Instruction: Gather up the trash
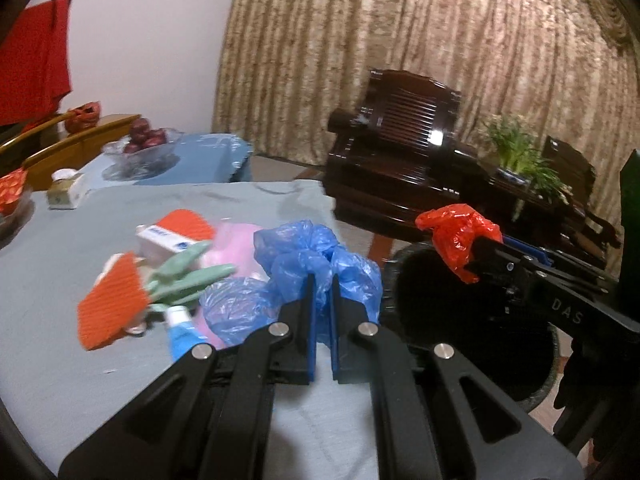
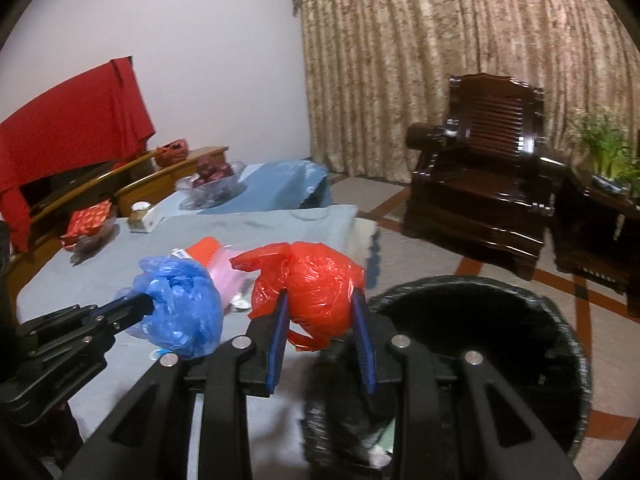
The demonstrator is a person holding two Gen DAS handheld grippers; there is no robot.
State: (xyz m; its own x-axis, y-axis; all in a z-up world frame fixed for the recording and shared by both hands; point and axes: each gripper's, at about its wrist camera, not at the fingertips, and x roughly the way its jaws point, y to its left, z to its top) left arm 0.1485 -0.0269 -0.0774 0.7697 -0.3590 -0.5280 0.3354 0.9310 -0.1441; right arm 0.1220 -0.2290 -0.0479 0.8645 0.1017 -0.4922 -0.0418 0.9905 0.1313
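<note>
The only lettering that reads clearly is "DAS", in pale capitals on the black body of the right gripper (image 1: 466,258), seen in the left wrist view. A small white box (image 1: 166,240) near the middle of the bench (image 1: 60,360) carries a blue band with white print, too blurred to read. A blue-and-white tube (image 1: 180,330) just beside it also bears print that cannot be made out. Nothing legible shows in the right wrist view.

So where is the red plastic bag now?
The red plastic bag is held in the right tongs, above the table edge, beside the black bin and right of the blue bag.
</note>
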